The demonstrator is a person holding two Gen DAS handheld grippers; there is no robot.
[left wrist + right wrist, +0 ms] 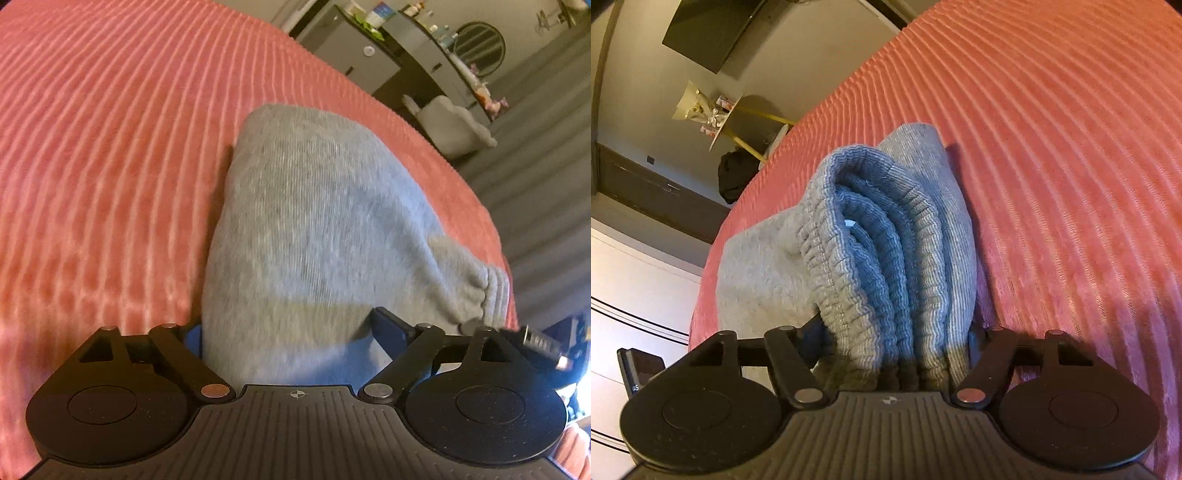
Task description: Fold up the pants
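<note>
Folded thick grey knit pants (314,221) between both spread hand-held grippers (288,332) (894,343) on ribbed coral bed (110,147); seemingly almost done, pinch unclear.

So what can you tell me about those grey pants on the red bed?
The grey knitted sweatpants are soft and fleecy, folded into a thick bundle with ribbed, gathered bands stacked in layers at one end. They lie on the red ribbed bedspread, near its edge. Each end of the bundle sits between the fingers of a gripper, the left gripper and the right gripper, both spread wide around the cloth.
</note>
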